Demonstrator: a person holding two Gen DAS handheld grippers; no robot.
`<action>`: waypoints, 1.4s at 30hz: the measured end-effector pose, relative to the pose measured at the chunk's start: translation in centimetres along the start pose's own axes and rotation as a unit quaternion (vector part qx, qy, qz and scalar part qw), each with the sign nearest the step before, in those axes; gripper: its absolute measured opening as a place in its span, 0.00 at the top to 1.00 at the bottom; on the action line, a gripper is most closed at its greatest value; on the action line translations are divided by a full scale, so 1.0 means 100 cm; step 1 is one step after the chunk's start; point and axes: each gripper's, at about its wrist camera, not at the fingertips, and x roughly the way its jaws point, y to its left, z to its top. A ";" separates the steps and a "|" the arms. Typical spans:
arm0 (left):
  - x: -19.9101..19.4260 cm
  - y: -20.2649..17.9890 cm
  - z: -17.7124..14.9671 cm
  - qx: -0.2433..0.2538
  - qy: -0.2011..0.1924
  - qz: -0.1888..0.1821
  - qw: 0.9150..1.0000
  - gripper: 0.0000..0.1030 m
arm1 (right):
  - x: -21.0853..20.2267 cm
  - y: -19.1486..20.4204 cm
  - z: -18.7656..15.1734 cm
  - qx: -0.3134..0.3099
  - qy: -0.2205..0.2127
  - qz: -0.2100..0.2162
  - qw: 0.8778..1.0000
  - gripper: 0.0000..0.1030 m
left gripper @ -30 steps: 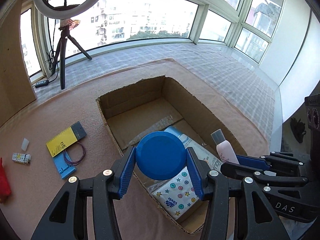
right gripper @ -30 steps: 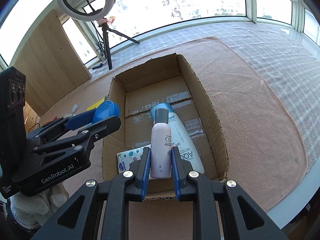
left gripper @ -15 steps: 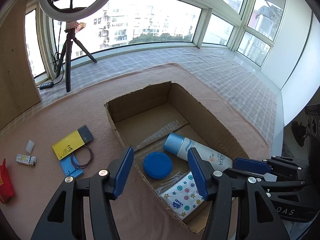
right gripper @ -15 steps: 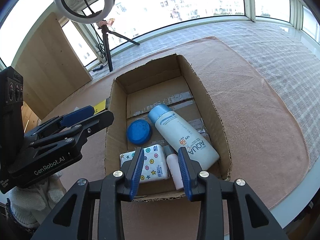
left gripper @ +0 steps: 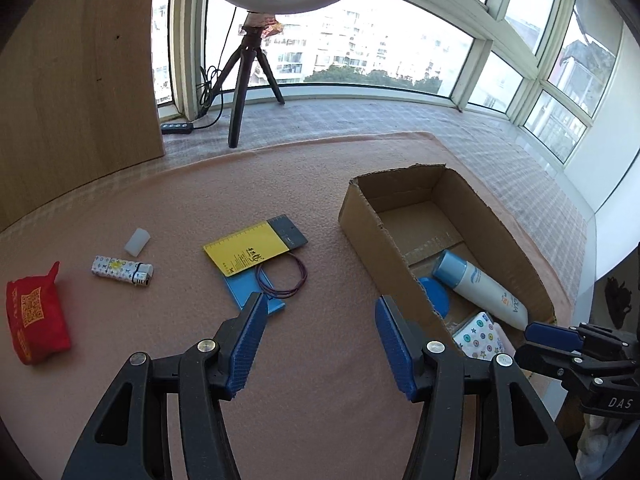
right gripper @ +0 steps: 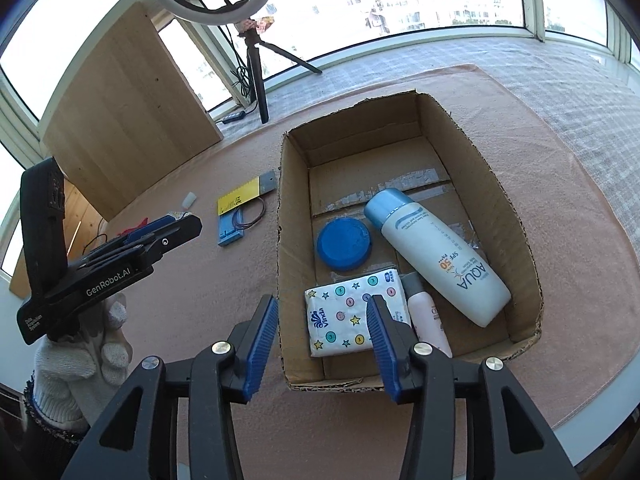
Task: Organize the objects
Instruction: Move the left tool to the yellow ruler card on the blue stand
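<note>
Cardboard box (right gripper: 500,184) on pink mat (left gripper: 200,200), holding blue lid (right gripper: 345,243), sunscreen bottle (right gripper: 436,256), tissue pack (right gripper: 352,312), small pink bottle (right gripper: 426,316). Right gripper (right gripper: 322,326) spread wide, empty, above box's near left corner. Left gripper (left gripper: 321,322) spread, empty, over mat left of box. Beyond left gripper: blue card (left gripper: 252,294), wire loop (left gripper: 282,278), yellow ruler card (left gripper: 250,250); farther left lighter (left gripper: 122,270), red pouch (left gripper: 36,312).

The cardboard box (right gripper: 496,184) looks matt and rough-edged; the sunscreen bottle (right gripper: 444,264) is glossy plastic; the pink blanket (left gripper: 200,208) is fuzzy cloth.
</note>
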 end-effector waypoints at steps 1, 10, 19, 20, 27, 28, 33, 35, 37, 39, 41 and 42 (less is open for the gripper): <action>-0.001 0.010 -0.002 -0.008 0.001 0.005 1.000 0.42 | 0.001 0.003 -0.001 -0.001 0.002 0.004 1.000 0.59; -0.017 0.081 0.013 -0.057 -0.021 0.046 0.997 0.42 | 0.007 0.037 -0.005 -0.016 0.016 0.031 0.999 0.58; 0.012 0.103 0.058 -0.032 -0.003 0.023 0.999 0.38 | 0.005 0.042 -0.017 -0.004 0.030 0.040 0.999 0.57; 0.019 0.103 0.062 -0.028 0.002 0.020 0.999 0.37 | 0.005 0.041 -0.019 -0.003 0.032 0.037 0.999 0.57; 0.073 0.079 0.078 0.009 0.043 -0.016 0.999 0.31 | 0.007 0.025 -0.027 0.019 0.043 0.023 0.999 0.57; 0.082 0.074 0.079 0.012 0.050 -0.023 0.998 0.31 | 0.006 0.024 -0.028 0.021 0.044 0.021 0.999 0.57; 0.124 0.064 0.077 0.001 0.093 -0.045 0.995 0.30 | 0.002 0.018 -0.031 0.027 0.044 0.023 0.998 0.57; 0.135 0.063 0.076 -0.006 0.102 -0.045 0.994 0.30 | 0.001 0.017 -0.032 0.030 0.043 0.025 0.998 0.56; 0.144 0.066 0.076 -0.019 0.107 -0.040 0.993 0.30 | 0.000 0.017 -0.032 0.031 0.043 0.027 0.998 0.56; 0.150 0.068 0.075 -0.030 0.111 -0.041 0.992 0.30 | 0.001 0.017 -0.031 0.030 0.044 0.027 0.998 0.56; 0.155 0.072 0.075 -0.035 0.115 -0.041 0.992 0.30 | 0.002 0.018 -0.030 0.029 0.045 0.026 0.998 0.56; 0.154 0.072 0.074 -0.033 0.113 -0.042 0.992 0.29 | 0.003 0.018 -0.030 0.030 0.046 0.027 0.998 0.56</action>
